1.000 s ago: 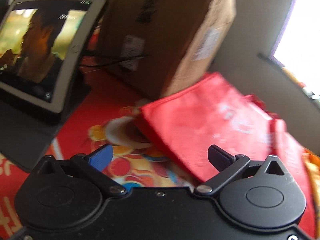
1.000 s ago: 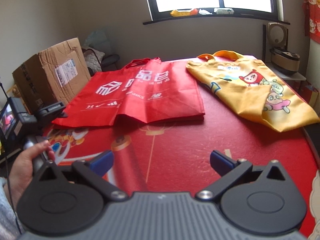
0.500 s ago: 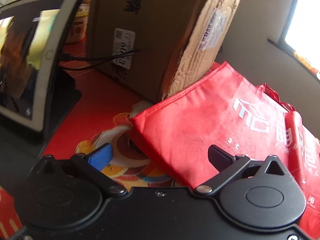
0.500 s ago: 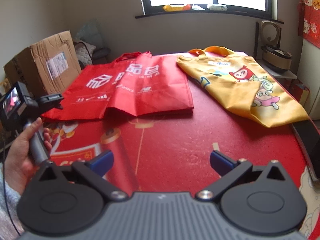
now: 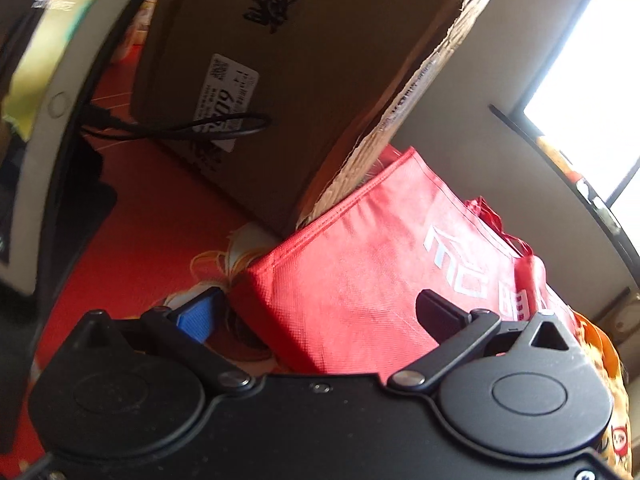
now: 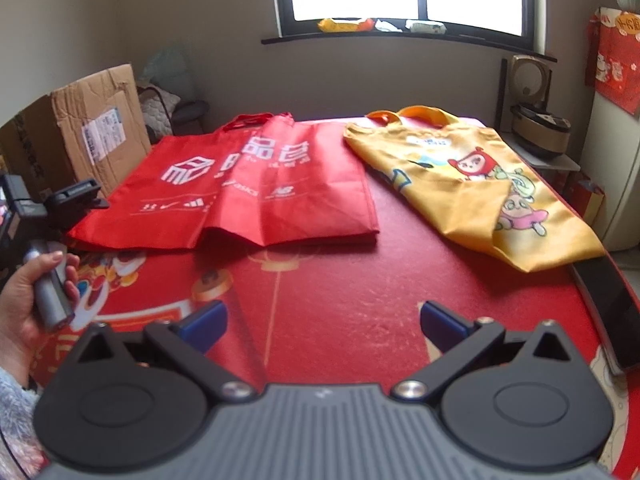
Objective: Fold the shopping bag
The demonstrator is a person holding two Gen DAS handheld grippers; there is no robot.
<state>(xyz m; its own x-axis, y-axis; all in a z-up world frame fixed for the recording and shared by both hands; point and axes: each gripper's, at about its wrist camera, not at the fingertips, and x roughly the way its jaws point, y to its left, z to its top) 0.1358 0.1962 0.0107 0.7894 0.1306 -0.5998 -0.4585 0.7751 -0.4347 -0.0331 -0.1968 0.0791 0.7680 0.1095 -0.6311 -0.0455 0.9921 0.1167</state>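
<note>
A red shopping bag [image 6: 260, 188] with white print lies flat on the red table [image 6: 340, 292], handles toward the window. In the left wrist view its near left corner [image 5: 360, 280] reaches in between the fingers of my open left gripper [image 5: 318, 312]; whether a finger touches the cloth I cannot tell. The right wrist view shows that same left gripper [image 6: 76, 196] at the bag's left corner, held by a hand [image 6: 36, 292]. My right gripper [image 6: 322, 320] stands open over bare table in front of the bag, holding nothing.
A yellow cartoon bag [image 6: 472, 184] lies right of the red one. A cardboard box [image 5: 320, 80] stands against the red bag's left edge, with a cable [image 5: 180, 130] and a tablet [image 5: 40, 120] beside it. A dark flat device [image 6: 608, 308] lies at the table's right rim.
My left gripper has moved forward to the red bag's corner, so bag and box loom larger and the tablet slid left. The right gripper's view shifted only slightly.
</note>
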